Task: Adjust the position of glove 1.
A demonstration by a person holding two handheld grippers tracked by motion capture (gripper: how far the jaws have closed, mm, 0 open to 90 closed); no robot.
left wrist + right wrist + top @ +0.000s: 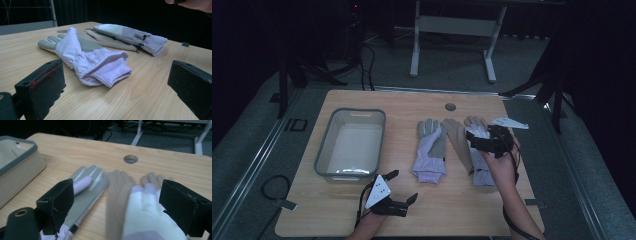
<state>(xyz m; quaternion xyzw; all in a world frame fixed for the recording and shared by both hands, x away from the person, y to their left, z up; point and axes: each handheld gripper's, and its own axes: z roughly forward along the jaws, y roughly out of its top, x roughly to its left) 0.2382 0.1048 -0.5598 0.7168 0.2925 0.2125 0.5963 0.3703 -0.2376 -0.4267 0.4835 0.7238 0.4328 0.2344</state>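
Observation:
A grey and lavender glove (430, 150) lies flat mid-table, cuff toward me (100, 66). Right of it lies a tan glove (456, 136) with a white and lavender glove (482, 172) partly on top. My right gripper (479, 140) hovers open just above that right-hand pair; in its own view the jaws straddle the white glove (147, 220), with the tan glove (117, 192) and the grey glove (87, 188) ahead. My left gripper (404, 186) is open near the front edge, nothing between its jaws, pointing at the lavender cuff a short way off.
A grey-rimmed, pale bin (351, 144) stands at the table's left (17, 162). A round cable hole (450, 107) sits near the far edge. A desk frame (452, 30) stands on the floor beyond the table.

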